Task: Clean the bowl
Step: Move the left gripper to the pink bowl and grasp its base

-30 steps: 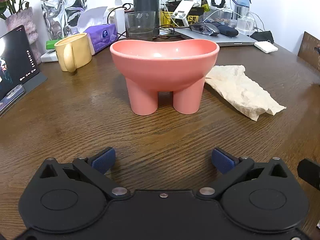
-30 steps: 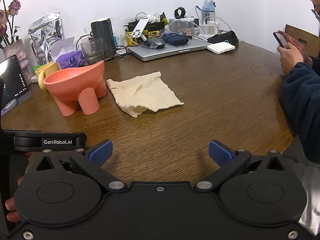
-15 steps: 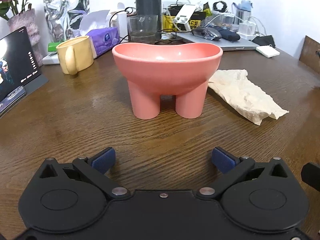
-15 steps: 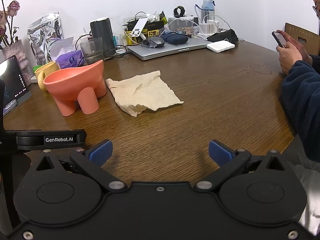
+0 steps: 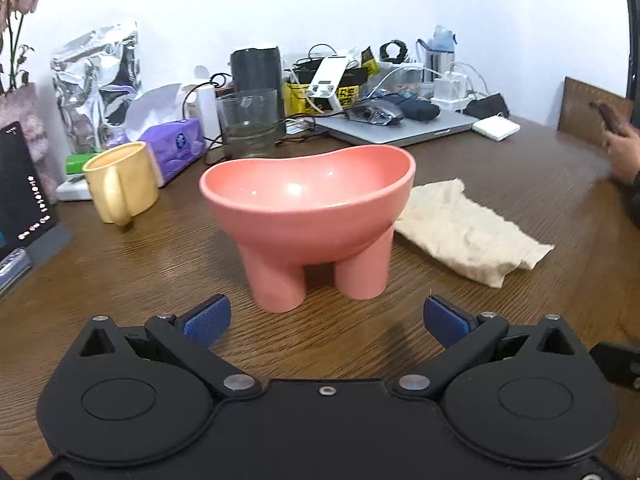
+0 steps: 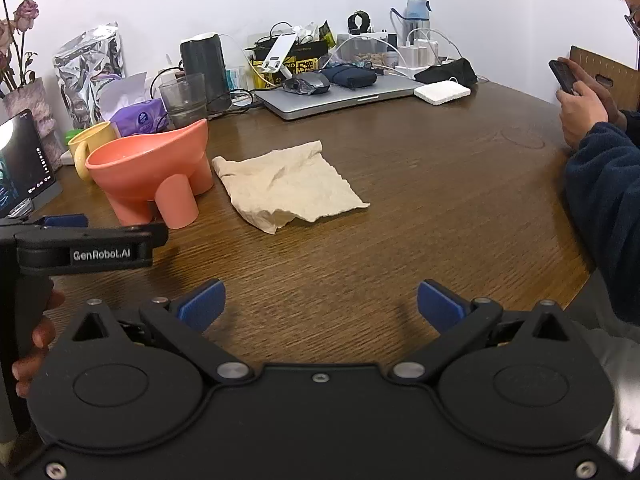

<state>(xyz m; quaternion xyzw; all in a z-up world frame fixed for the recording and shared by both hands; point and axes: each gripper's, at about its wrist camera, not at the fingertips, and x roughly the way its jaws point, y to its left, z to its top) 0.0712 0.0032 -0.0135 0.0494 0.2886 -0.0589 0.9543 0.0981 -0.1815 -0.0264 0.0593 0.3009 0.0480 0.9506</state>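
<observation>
The pink footed bowl (image 5: 308, 216) is standing upright on the tabletop (image 6: 420, 200), its inside looking glossy; whether wiped, I cannot tell. A crumpled paper towel (image 6: 286, 186) is lying just beside it. Left hand-held gripper (image 5: 326, 318) and right hand-held gripper (image 6: 318, 302) are gaping, gripping nothing.

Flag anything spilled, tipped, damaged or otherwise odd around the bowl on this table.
Nothing stands out. The pink bowl stands upright on its legs, the crumpled paper towel lies flat beside it, and the yellow mug is upright. No spill shows on the table.
</observation>
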